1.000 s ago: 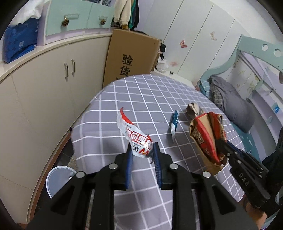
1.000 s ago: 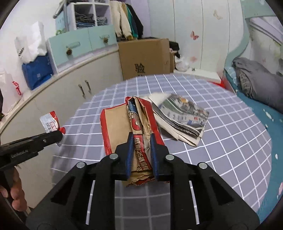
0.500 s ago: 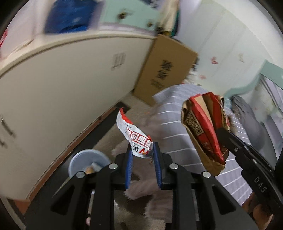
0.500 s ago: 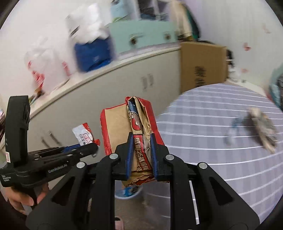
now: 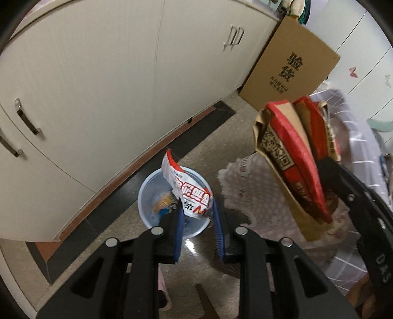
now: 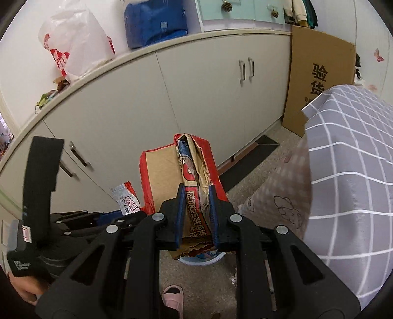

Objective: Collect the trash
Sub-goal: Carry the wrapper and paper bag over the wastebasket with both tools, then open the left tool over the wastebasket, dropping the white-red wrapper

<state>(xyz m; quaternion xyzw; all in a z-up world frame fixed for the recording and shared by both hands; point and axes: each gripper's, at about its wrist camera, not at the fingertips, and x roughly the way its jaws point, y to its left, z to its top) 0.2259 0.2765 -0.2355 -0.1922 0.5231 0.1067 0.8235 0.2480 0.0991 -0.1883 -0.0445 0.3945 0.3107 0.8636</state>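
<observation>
left gripper (image 5: pixel 198 216) is pinching the wrapper (image 5: pixel 189 193), a white and red snack pack, blue pads on both sides of its lower edge. i have it pointed steeply down. the wrapper hangs right over the bin (image 5: pixel 152 213), a pale blue round tub on the floor. bin already has some scraps in it, one yellowish, can't make out what they are.

right gripper (image 6: pixel 195 212) is clamped on the bag (image 6: pixel 194 181), a crumpled brown paper bag with red print and a qr code panel. in the left view the bag (image 5: pixel 292 157) sits to the right of the wrapper and higher, off to the side of the bin, not over it. in the right view only a sliver of bin rim (image 6: pixel 216 257) shows under the bag's bottom edge.

a hand (image 6: pixel 23 287) holds the left unit at the lower left of the right view. a pink slipper (image 6: pixel 173 297) is on the floor below the right gripper.

further out: a dotted pinkish cloth (image 5: pixel 245 193) hangs beside the bin, under the grey checked tablecloth (image 6: pixel 348 159). beige cabinets (image 5: pixel 103 81) run behind the bin. a cardboard box (image 5: pixel 289 71) leans against them at the far end. on the counter, a white plastic bag (image 6: pixel 73 41) and a blue pack (image 6: pixel 157 22).
</observation>
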